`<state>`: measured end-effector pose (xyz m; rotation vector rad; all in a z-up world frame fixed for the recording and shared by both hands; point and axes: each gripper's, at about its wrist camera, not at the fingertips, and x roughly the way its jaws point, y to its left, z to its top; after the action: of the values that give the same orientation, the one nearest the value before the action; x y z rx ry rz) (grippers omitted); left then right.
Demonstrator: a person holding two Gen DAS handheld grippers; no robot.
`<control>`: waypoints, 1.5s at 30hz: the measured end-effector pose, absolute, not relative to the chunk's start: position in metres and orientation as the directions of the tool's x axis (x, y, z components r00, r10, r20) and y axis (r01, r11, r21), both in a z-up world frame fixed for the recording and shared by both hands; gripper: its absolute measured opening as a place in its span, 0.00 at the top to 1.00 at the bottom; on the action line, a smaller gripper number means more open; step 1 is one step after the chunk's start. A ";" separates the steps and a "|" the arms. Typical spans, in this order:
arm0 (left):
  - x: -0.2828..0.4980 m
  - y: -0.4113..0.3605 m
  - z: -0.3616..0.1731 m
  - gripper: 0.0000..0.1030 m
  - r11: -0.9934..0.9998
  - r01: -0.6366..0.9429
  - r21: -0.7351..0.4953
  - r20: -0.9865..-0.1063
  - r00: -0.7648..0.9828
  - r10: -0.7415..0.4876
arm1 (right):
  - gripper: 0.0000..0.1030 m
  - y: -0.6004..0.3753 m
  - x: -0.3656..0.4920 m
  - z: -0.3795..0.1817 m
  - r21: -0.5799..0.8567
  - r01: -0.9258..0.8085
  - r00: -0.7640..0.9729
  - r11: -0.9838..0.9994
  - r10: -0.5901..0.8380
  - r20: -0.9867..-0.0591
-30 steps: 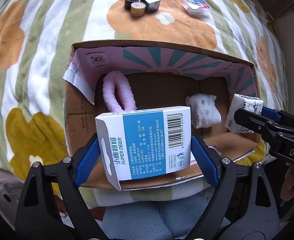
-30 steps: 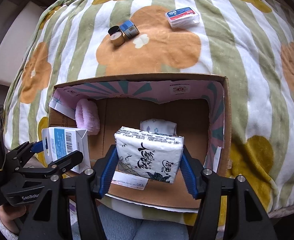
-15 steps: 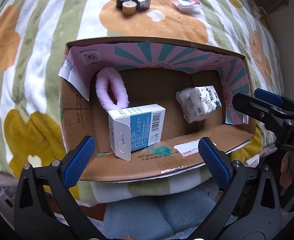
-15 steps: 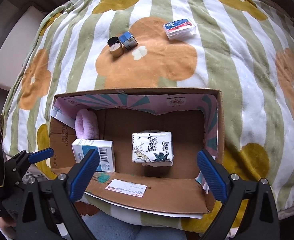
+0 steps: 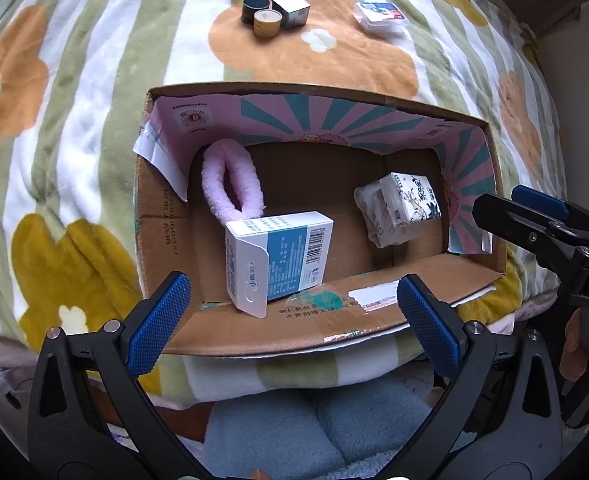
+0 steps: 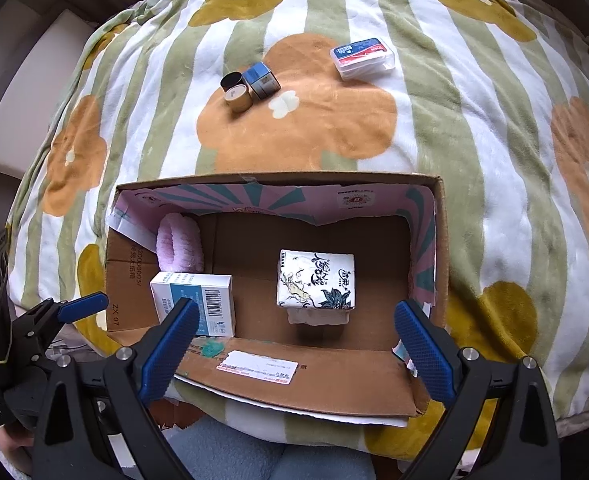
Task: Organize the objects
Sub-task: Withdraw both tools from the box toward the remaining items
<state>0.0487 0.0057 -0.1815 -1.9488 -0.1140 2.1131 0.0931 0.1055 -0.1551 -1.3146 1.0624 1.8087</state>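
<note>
An open cardboard box (image 5: 254, 330) (image 6: 314, 384) lies on the flowered blanket. Inside it are a white and blue carton (image 5: 278, 256) (image 6: 194, 302), a printed tissue pack (image 5: 408, 200) (image 6: 314, 280) resting on a second pack (image 5: 368, 216), and a pink fluffy band (image 5: 230, 184) (image 6: 178, 244). My left gripper (image 5: 294, 320) is open and empty above the box's near wall. My right gripper (image 6: 294, 344) is open and empty above the near wall too.
On the blanket beyond the box stand two small round tins (image 5: 260, 16) (image 6: 236, 90) and a small cube box (image 5: 292, 10) (image 6: 260, 80). A clear card case (image 5: 378, 16) (image 6: 362, 58) lies to their right. The blanket's edge drops off below the box.
Both grippers opened and let go: the carton and the tissue pack now lie in the box. Both grippers have drawn back and up from the box.
</note>
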 end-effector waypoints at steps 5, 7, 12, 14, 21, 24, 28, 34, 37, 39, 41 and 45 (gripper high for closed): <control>0.041 0.001 -0.162 0.00 -0.962 -0.137 -0.236 -0.963 -0.099 0.250 | 0.05 0.111 0.091 -0.138 0.229 -0.850 -0.294 -0.474 0.067 -0.953; 0.037 -0.002 -0.153 0.00 -0.962 -0.133 -0.239 -0.960 -0.115 0.255 | 0.05 0.114 0.091 -0.129 0.227 -0.849 -0.300 -0.478 0.083 -0.950; 0.022 -0.007 -0.132 0.00 -0.963 -0.126 -0.238 -0.953 -0.161 0.256 | 0.05 0.126 0.089 -0.108 0.218 -0.840 -0.314 -0.496 0.117 -0.942; 0.013 -0.009 -0.125 0.00 -0.964 -0.123 -0.237 -0.950 -0.178 0.256 | 0.05 0.133 0.088 -0.101 0.217 -0.838 -0.323 -0.501 0.134 -0.937; -0.021 -0.007 -0.114 0.00 -0.966 -0.113 -0.234 -0.944 -0.211 0.254 | 0.05 0.162 0.086 -0.091 0.231 -0.829 -0.355 -0.510 0.160 -0.921; -0.036 -0.003 -0.114 0.00 -0.966 -0.113 -0.233 -0.944 -0.214 0.252 | 0.05 0.175 0.083 -0.091 0.225 -0.823 -0.356 -0.522 0.164 -0.920; -0.054 0.003 -0.117 0.00 -0.967 -0.112 -0.228 -0.945 -0.216 0.248 | 0.05 0.194 0.078 -0.093 0.207 -0.809 -0.352 -0.550 0.170 -0.921; -0.082 0.006 -0.124 0.00 -0.976 -0.090 -0.200 -0.948 -0.234 0.216 | 0.05 0.225 0.071 -0.097 0.166 -0.794 -0.344 -0.585 0.206 -0.916; -0.099 0.007 -0.132 0.00 -0.978 -0.082 -0.193 -0.950 -0.232 0.207 | 0.05 0.240 0.064 -0.102 0.112 -0.773 -0.316 -0.624 0.226 -0.921; -0.110 0.009 -0.139 0.00 -0.979 -0.087 -0.185 -0.954 -0.224 0.200 | 0.05 0.252 0.058 -0.109 0.098 -0.751 -0.299 -0.653 0.205 -0.932; -0.122 0.012 -0.148 0.00 -0.980 -0.087 -0.178 -0.958 -0.212 0.193 | 0.05 0.265 0.054 -0.120 0.096 -0.735 -0.286 -0.671 0.179 -0.941; -0.149 0.018 -0.171 0.00 -0.982 -0.084 -0.169 -0.967 -0.178 0.182 | 0.05 0.290 0.043 -0.141 0.070 -0.714 -0.256 -0.697 0.166 -0.952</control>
<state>-0.1495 0.0179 -0.1711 -1.8930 -0.1150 2.2833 0.0429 0.2897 -0.1406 -1.4252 0.6820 1.9973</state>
